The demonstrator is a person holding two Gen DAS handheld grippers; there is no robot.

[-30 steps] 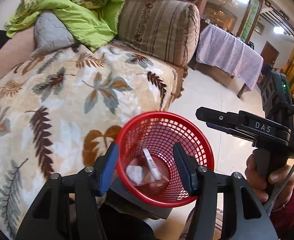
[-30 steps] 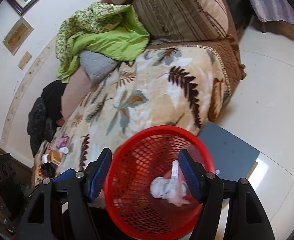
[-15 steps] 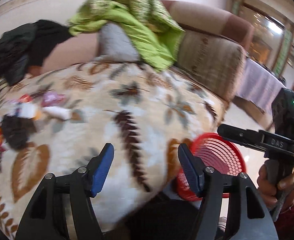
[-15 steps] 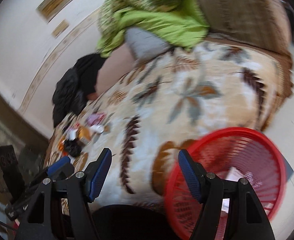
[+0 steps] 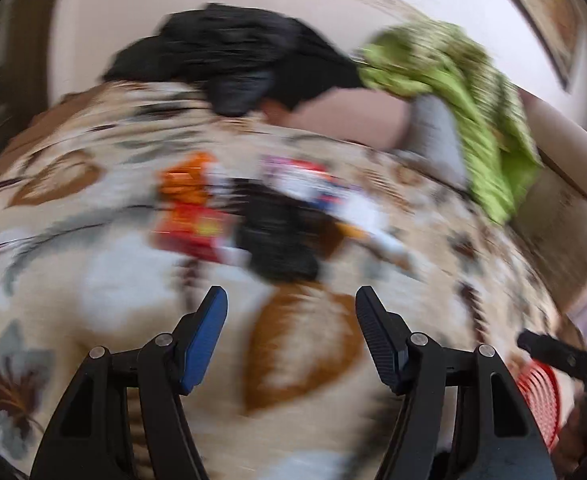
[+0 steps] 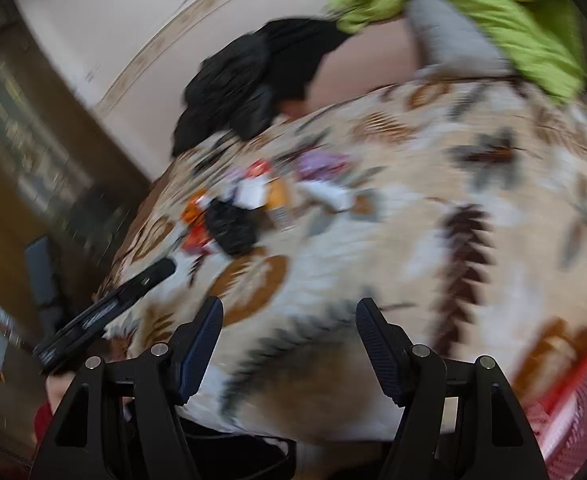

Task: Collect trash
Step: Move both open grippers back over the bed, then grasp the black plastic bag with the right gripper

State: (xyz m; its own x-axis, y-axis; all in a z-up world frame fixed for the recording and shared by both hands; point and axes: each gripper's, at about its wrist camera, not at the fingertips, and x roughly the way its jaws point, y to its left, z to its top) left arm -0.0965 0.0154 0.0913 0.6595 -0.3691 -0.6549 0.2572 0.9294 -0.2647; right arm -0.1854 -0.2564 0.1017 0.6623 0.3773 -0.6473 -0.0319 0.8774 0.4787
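Observation:
Both views are blurred by motion. A heap of trash lies on the leaf-patterned blanket (image 5: 93, 280): orange-red wrappers (image 5: 189, 216), a crumpled black bag (image 5: 277, 240) and white and purple packets (image 5: 313, 184). My left gripper (image 5: 291, 320) hangs open and empty just short of the black bag. My right gripper (image 6: 289, 328) is open and empty too, farther from the same trash heap (image 6: 237, 208). The red mesh basket (image 5: 539, 396) shows at the lower right of both views (image 6: 581, 408). The left gripper's finger (image 6: 141, 280) reaches in from the left of the right wrist view.
A black garment (image 5: 229, 56) and a green quilt (image 5: 469, 92) lie at the back of the sofa, by a grey pillow (image 5: 433, 140). A dark wooden cabinet (image 6: 25, 152) stands left of the sofa. A hand in a red sleeve (image 6: 53, 396) holds the left gripper.
Both grippers have swung left from over the red basket to the trash heap on the blanket. The basket has slid to the right edge of each view. The left jaws stand wider.

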